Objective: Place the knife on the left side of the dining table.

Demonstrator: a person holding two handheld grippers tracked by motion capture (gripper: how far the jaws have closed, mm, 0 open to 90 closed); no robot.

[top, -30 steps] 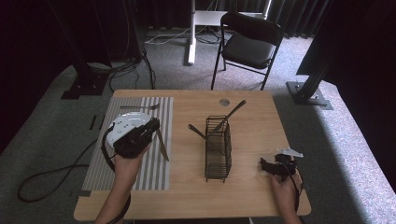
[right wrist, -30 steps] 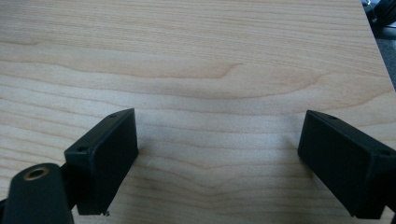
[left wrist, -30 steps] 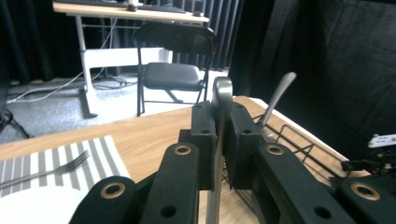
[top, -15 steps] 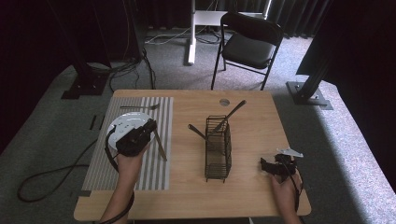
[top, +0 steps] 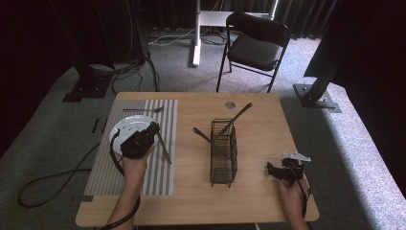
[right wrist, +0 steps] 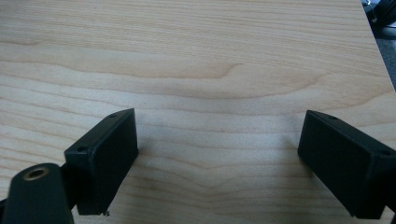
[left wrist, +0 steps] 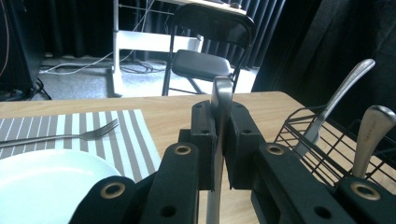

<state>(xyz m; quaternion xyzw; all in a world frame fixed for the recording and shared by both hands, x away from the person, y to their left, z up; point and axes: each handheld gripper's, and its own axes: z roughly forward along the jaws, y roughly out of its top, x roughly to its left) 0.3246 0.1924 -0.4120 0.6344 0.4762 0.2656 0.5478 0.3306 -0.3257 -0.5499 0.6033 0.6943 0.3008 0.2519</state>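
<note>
Here the left gripper (left wrist: 219,140) is clamped on a table knife (left wrist: 221,100), jaws pinched onto the flat metal near one end, the free tip poking up above the pads in the left gripper view; in the high view the knife (top: 162,146) hangs down-right out of the left gripper (top: 152,129) over the striped placemat (top: 165,115), just beside the white plate (top: 119,130). Knife looks stiff, thin, smooth steel, light but likely slippery, so grip across the flat faces is the sensible hold and a loose pinch could let it swivel. Right gripper (right wrist: 217,158) sits idle with jaws spread wide, nothing between them, hovering low over bare wooden table (right wrist: 196,56); high view puts the right gripper (top: 280,171) near the front right edge, well apart from the rest. Further out, a fork (left wrist: 60,135) lies on the placemat beyond the plate. Wire cutlery basket (top: 223,153) stands mid-table with two more utensils (left wrist: 336,105) leaning in it, handles up. Likely step: laying the knife beside the plate, judging from the place setting. Black chair (top: 256,45) behind the table
</note>
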